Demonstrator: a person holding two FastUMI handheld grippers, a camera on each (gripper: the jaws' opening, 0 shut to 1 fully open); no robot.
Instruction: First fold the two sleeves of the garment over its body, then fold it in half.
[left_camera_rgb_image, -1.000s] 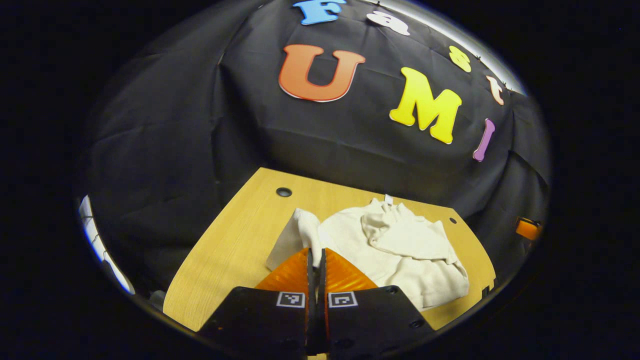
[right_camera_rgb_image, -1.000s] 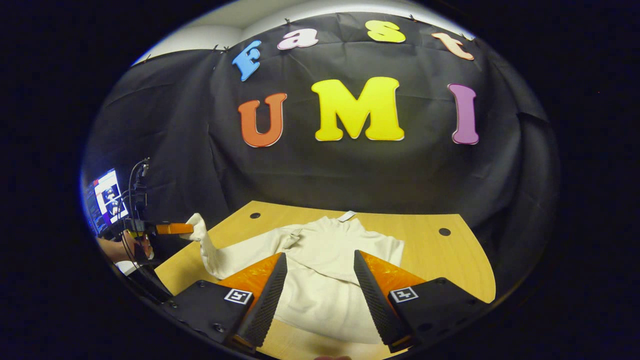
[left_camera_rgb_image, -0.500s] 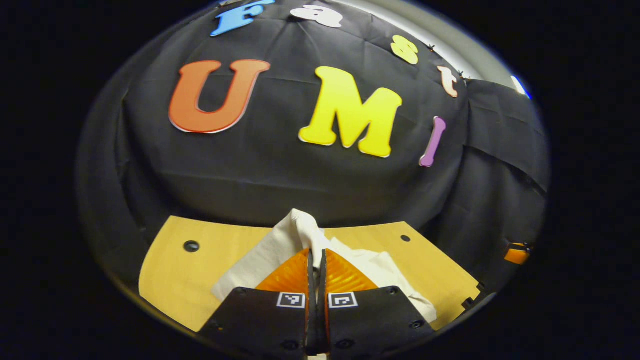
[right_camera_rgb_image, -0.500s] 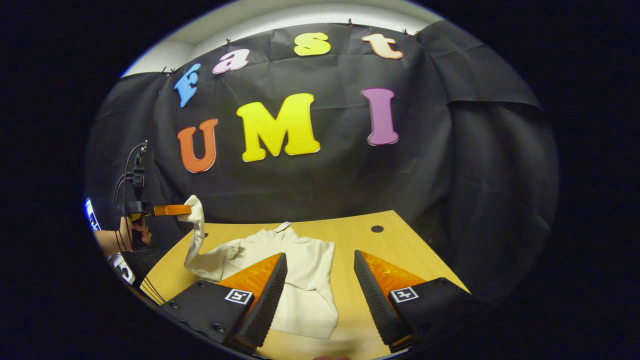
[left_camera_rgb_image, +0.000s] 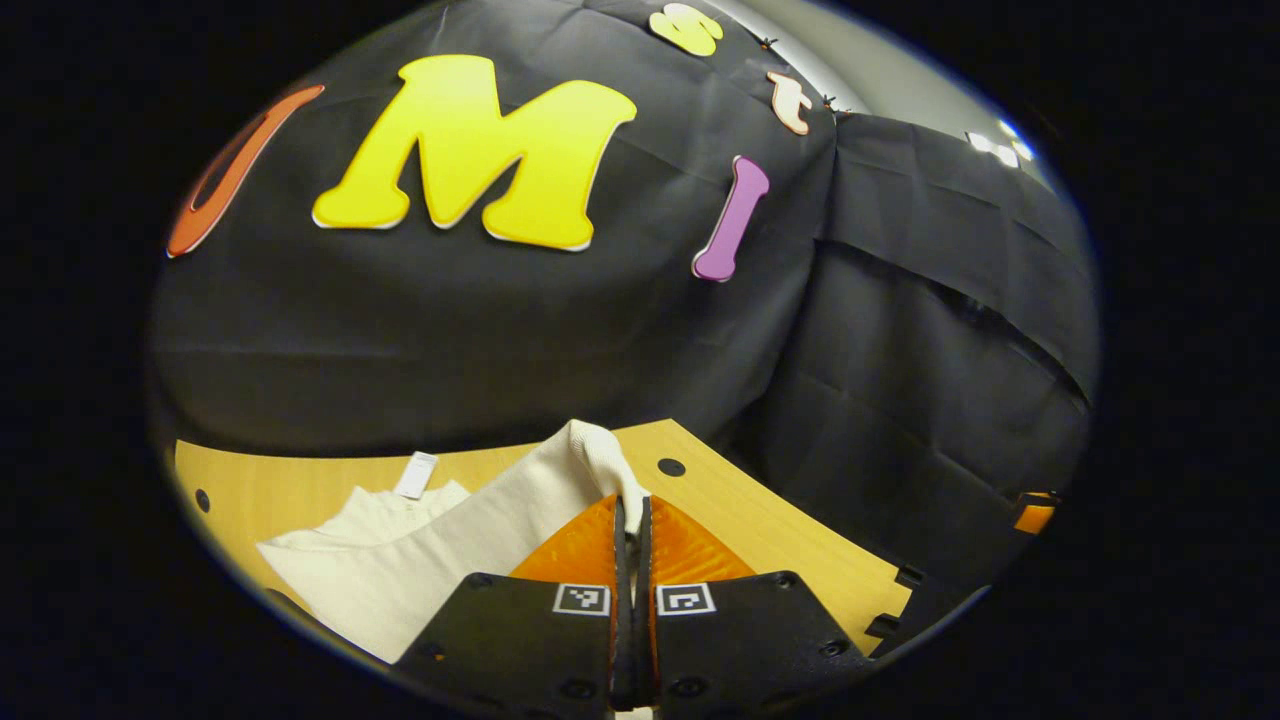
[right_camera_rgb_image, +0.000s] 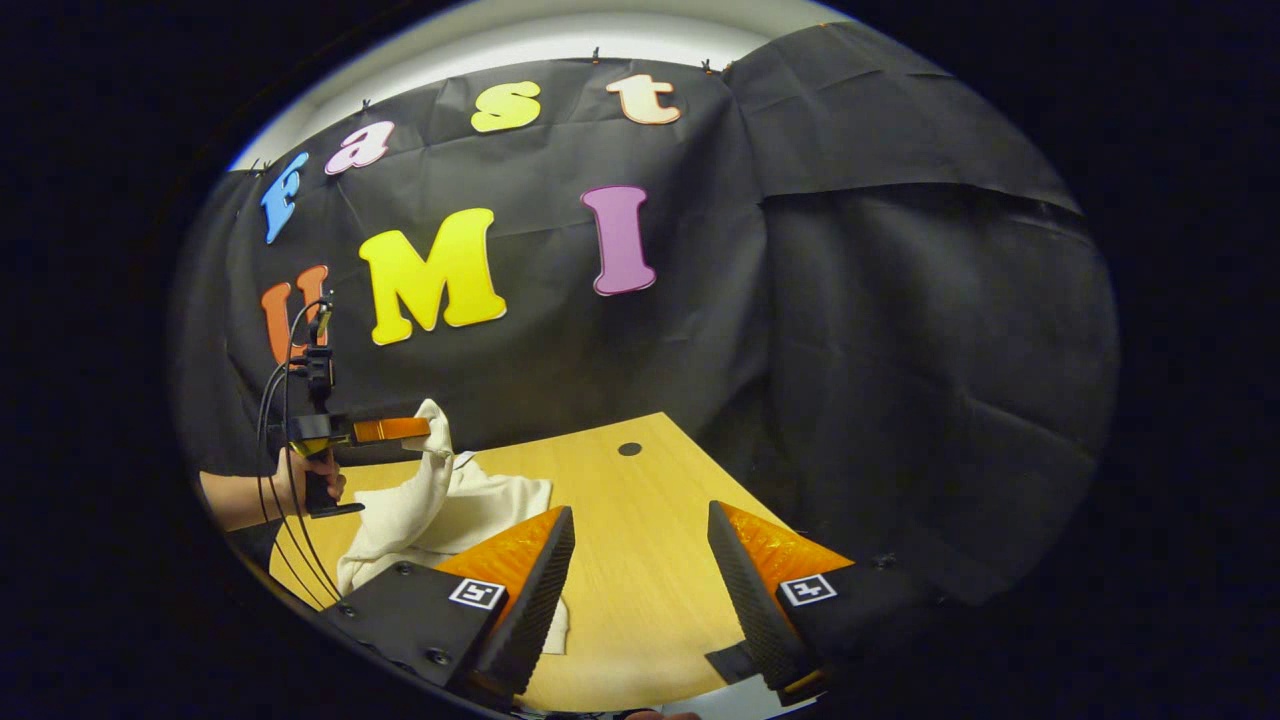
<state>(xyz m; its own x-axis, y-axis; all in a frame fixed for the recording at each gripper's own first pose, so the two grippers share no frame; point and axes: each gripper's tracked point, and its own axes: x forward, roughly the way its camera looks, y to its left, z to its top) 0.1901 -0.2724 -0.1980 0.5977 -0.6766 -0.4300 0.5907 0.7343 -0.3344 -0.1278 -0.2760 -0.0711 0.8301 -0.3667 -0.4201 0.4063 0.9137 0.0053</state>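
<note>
A cream knitted garment (left_camera_rgb_image: 370, 540) lies on the wooden table (left_camera_rgb_image: 760, 540). In the left gripper view my left gripper (left_camera_rgb_image: 630, 505) is shut on the ribbed cuff of one sleeve (left_camera_rgb_image: 595, 450), lifted over the garment's body. The right gripper view shows the same left gripper (right_camera_rgb_image: 425, 430) at the left, held by a hand (right_camera_rgb_image: 300, 475), with the sleeve (right_camera_rgb_image: 415, 495) hanging from it down to the garment (right_camera_rgb_image: 480, 510). My right gripper (right_camera_rgb_image: 640, 530) stands open above bare table, to the right of the garment, with nothing between its fingers.
A white tag (left_camera_rgb_image: 415, 475) sticks out at the garment's collar. Small round holes mark the tabletop (right_camera_rgb_image: 630, 449) near its far corner. Black cloth walls close in behind and to the right. Cables (right_camera_rgb_image: 285, 400) run from the left gripper.
My left gripper has carried the sleeve cuff rightward over the garment's body. The right gripper has swung right, off the garment, to bare table, staying open.
</note>
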